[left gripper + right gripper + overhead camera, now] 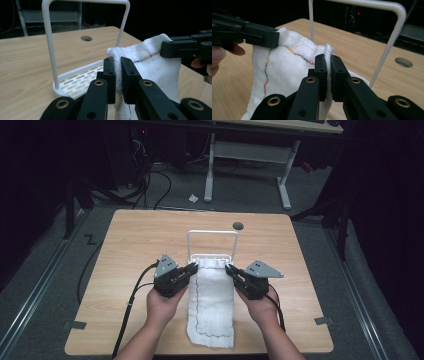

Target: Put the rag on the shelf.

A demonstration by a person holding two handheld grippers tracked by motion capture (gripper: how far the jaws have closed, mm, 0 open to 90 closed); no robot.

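Clamped tight on the far left corner of the cloth (152, 65): left gripper (118, 75), jaws pinched together with a fold of fabric squeezed between them. Same deal on the far right corner for the right gripper (327, 72), jaws closed on a bunched edge. Far end lifted a little off the table (130, 250) and stretched between the two, rest trailing flat toward the near edge, roughly mid-table.

Pretty plain cloth: white, loosely woven, gauzy-looking, long and narrow, with a wavy line of multicolored stitching running just inside the border. Crumpled and puckered where pinched.

Hard to make out: the corners themselves, buried between the black jaws. Near end of the cloth slightly ragged in outline from the high view, stitching detail too small there.

Just beyond the lifted end, a white rack (212, 242): thin rounded upright loop on a flat slotted base, smooth plastic or coated metal, can't tell which. Base partly covered by the cloth. Light wood-grain tabletop, small round hole (238, 225) near the far edge.
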